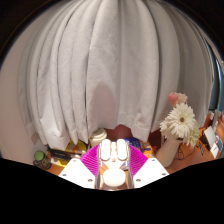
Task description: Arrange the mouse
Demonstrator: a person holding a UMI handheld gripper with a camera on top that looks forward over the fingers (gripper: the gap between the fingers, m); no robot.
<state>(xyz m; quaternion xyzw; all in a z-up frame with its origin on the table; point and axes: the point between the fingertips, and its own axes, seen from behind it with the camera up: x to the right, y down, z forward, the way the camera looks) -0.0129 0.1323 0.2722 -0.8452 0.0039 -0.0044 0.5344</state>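
Observation:
A white computer mouse (113,157) sits between my gripper's fingers, its two buttons pointing away from me and its rounded back nearest the camera. My gripper (113,160) holds it up off any surface, with the pink pads (92,158) pressing on both of its sides. The mouse hides what lies straight below and ahead of the fingers.
A white pleated curtain (100,70) fills the view ahead. A vase of white and pink flowers (180,122) stands to the right. Small jars and clutter (70,150) line a surface at the curtain's foot, left of the fingers.

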